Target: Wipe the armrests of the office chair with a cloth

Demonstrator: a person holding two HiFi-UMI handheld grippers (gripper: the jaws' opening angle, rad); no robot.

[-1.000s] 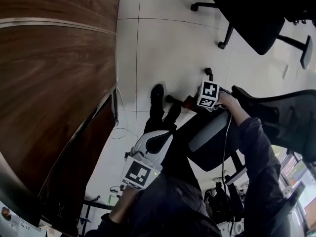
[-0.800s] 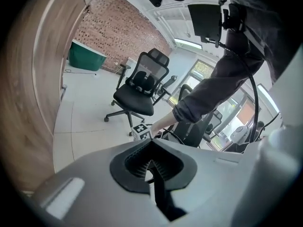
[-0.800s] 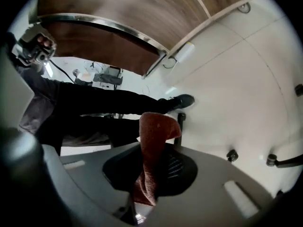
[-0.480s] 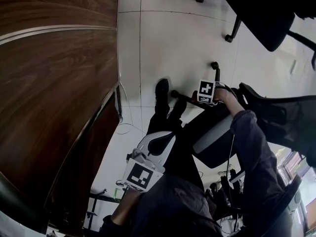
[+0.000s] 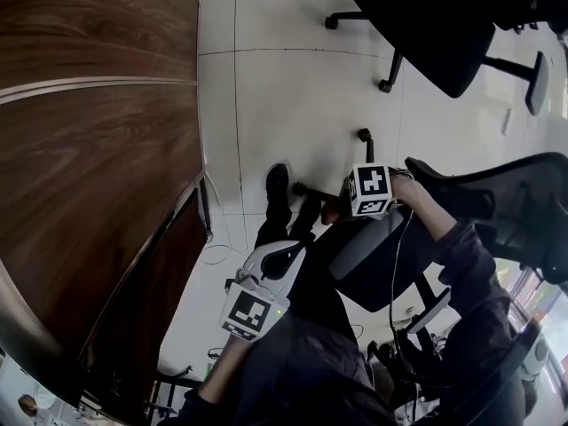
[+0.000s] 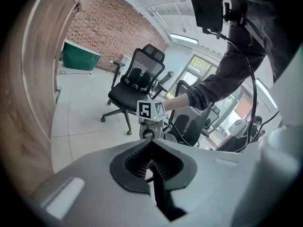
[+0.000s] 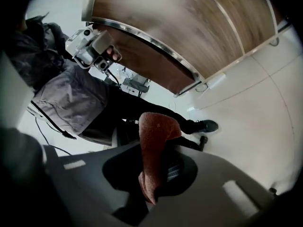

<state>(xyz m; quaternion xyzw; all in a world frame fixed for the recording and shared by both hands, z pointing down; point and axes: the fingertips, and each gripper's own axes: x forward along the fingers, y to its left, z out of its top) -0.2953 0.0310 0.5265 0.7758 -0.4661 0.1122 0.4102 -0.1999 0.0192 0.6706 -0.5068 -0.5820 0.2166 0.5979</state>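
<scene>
Nearest the person, the left gripper (image 6: 152,165) hangs low by the lap with its jaws together on nothing, well apart from the work. Just beyond it lies the grey armrest (image 5: 368,240) of the office chair (image 5: 508,198). In the head view, the pad's long axis runs from its near left end up to its far right end.

The right gripper (image 7: 154,167) sits at the far side of that pad, jaws pinched on a reddish-brown cloth (image 7: 156,138) that stands up out of them in a fold. The cloth hangs just beside the pad's far long edge, and no view shows whether it touches. So the right gripper is plainly the nearer one. The wipe probably calls for bringing the cloth down onto the pad and drawing it along that axis.

Farther off, across the pale floor (image 5: 293,105), stands a second black chair (image 5: 430,25).
</scene>
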